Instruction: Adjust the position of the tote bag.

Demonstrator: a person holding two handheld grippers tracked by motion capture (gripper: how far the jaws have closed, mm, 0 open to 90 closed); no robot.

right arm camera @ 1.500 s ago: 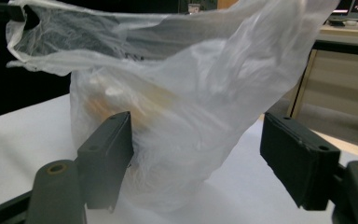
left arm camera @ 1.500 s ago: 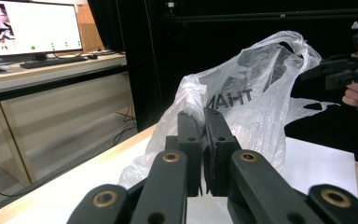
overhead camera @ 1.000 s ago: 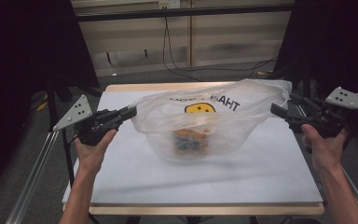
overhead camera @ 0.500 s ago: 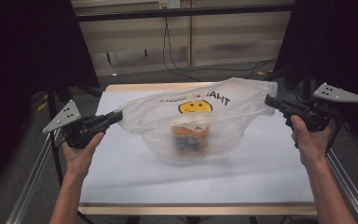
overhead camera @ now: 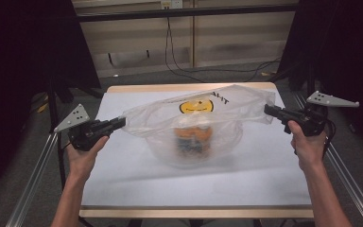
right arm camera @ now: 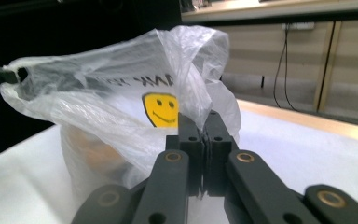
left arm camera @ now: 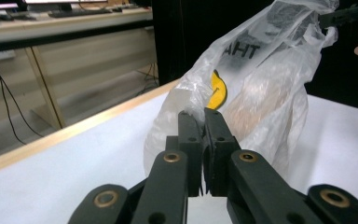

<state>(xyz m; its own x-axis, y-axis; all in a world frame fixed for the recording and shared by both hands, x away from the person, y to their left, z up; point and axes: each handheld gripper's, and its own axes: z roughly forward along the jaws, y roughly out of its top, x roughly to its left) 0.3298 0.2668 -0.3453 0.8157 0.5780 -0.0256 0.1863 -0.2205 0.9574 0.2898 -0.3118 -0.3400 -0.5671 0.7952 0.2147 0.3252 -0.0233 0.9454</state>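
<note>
A clear plastic bag (overhead camera: 198,118) with a yellow smiley face and black lettering is stretched above the white table (overhead camera: 123,175). Orange and dark items (overhead camera: 196,137) sit blurred inside its sagging bottom. My left gripper (overhead camera: 122,121) is shut on the bag's left edge, and in the left gripper view the film (left arm camera: 242,88) is pinched between the closed jaws of the left gripper (left arm camera: 204,116). My right gripper (overhead camera: 267,109) is shut on the bag's right edge. The right gripper view shows the bag (right arm camera: 121,102) bunched into the closed jaws of the right gripper (right arm camera: 204,119).
The table has a wooden far edge (overhead camera: 189,87) and metal frame rails (overhead camera: 33,184) along both sides. Cables (overhead camera: 203,71) trail on the floor behind it. Dark curtains stand to the left and right.
Both grippers have moved outward and apart, pulling the bag wider and tauter. The bag's load has lifted slightly and hangs lower in the middle.
</note>
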